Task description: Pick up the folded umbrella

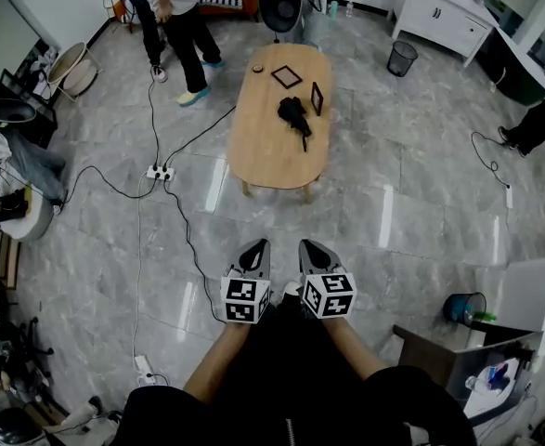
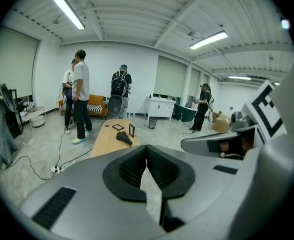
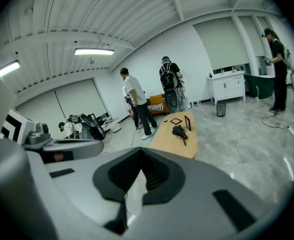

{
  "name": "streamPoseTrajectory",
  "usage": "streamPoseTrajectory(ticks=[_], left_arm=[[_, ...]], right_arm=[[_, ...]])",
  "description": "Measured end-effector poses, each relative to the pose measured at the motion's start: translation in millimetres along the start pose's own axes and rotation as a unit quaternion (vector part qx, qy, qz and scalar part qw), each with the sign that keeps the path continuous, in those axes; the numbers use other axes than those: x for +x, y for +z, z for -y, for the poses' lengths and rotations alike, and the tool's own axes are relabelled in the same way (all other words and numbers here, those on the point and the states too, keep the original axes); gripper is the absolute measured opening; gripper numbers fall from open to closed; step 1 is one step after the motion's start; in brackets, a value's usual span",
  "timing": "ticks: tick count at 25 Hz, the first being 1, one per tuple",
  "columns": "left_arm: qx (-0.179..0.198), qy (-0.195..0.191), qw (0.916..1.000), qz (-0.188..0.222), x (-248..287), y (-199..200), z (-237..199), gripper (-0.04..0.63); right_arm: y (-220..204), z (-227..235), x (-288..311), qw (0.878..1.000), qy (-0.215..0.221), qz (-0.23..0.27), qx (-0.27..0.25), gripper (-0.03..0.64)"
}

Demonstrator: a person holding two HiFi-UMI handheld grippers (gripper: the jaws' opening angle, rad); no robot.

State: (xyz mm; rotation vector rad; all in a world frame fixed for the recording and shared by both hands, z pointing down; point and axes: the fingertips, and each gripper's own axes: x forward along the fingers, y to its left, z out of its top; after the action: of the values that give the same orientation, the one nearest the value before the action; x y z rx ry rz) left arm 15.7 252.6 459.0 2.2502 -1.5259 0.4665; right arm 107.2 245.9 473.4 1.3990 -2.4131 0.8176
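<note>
The folded black umbrella (image 1: 293, 114) lies on the far half of a light wooden oval table (image 1: 263, 156), well ahead of me across grey tile floor. It also shows small in the left gripper view, umbrella (image 2: 122, 138) on the table (image 2: 104, 141), and in the right gripper view, umbrella (image 3: 178, 131) on the table (image 3: 169, 143). My left gripper (image 1: 258, 245) and right gripper (image 1: 311, 245) are held side by side near my body, pointing toward the table. The left gripper (image 2: 146, 149) and the right gripper (image 3: 140, 151) are both shut with nothing between their jaws.
On the table lie a flat dark frame (image 1: 287, 76) and an upright frame (image 1: 317, 98) beside the umbrella. A power strip (image 1: 161, 172) and cables cross the floor on the left. People (image 1: 184, 26) stand beyond the table. A waste bin (image 1: 402, 59) and white cabinet (image 1: 444, 17) stand at the far right.
</note>
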Motion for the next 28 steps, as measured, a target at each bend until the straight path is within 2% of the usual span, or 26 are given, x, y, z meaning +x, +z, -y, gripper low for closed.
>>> streamPoseTrajectory(ticks=[5, 11, 20, 28], left_arm=[[-0.004, 0.005, 1.0, -0.006, 8, 2, -4, 0.015], [0.0, -0.006, 0.9999, -0.012, 27, 5, -1, 0.015], [-0.002, -0.033, 0.9993, -0.015, 62, 19, -11, 0.015], [0.011, -0.064, 0.9976, -0.024, 99, 35, -33, 0.015]], right_arm=[[0, 10, 3, 1.0, -0.001, -0.003, 0.013, 0.011], [2, 26, 10, 1.0, -0.012, -0.004, 0.02, 0.011], [20, 44, 29, 0.999, -0.04, -0.001, 0.022, 0.01], [38, 46, 74, 0.998, -0.054, -0.013, 0.024, 0.011]])
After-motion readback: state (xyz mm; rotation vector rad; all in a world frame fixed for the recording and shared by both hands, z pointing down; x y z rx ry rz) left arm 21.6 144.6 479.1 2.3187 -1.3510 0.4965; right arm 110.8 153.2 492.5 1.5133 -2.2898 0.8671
